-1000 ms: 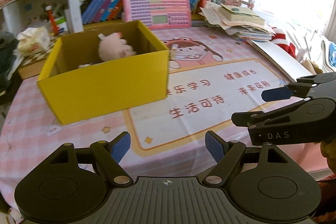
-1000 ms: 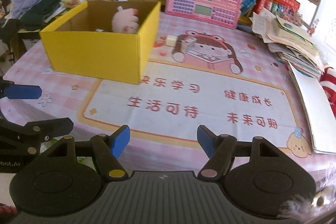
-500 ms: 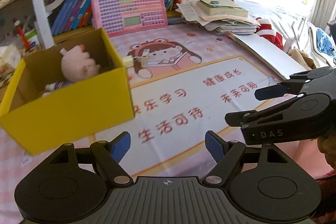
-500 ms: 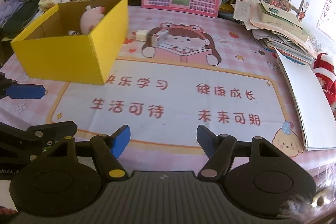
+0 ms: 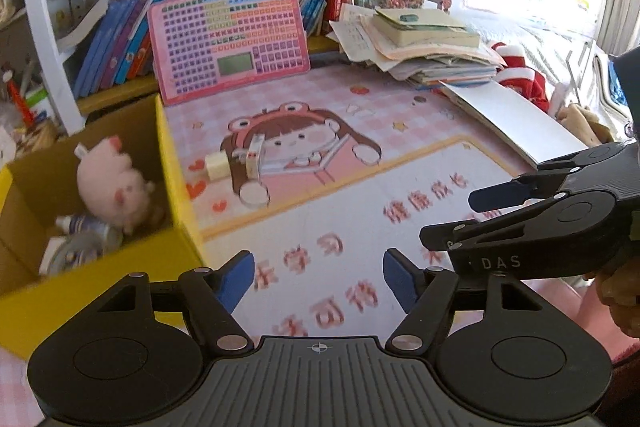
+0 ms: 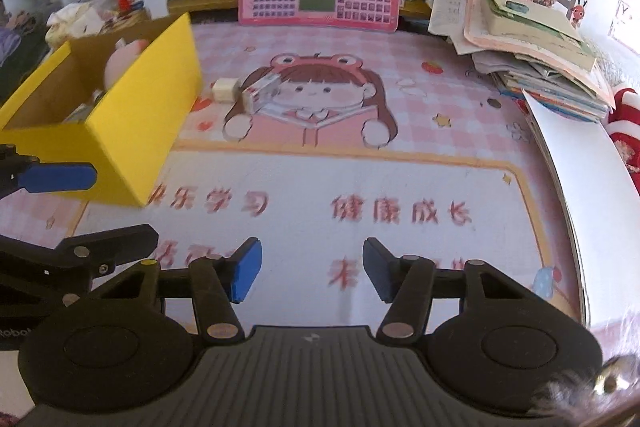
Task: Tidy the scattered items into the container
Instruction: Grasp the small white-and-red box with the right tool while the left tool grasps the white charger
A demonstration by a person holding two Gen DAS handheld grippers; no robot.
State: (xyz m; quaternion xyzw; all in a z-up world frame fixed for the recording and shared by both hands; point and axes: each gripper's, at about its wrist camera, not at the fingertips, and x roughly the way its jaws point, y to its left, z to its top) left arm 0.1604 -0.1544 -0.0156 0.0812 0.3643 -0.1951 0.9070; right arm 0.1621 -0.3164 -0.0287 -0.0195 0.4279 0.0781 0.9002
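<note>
You already have a pink plush (image 5: 110,183) and a few small things lying in the yellow box (image 5: 176,187) at the table's left edge, while a cream block (image 6: 225,89) and a small white carton (image 6: 260,91) lie on the mat just beside the box's far right corner, toward the back edge. Your left gripper (image 5: 318,281) and right gripper (image 6: 312,273) hang side by side over the table's near edge, tilted downward. Both have just been closing partway, yet their jaws stand apart with nothing between them.
</note>
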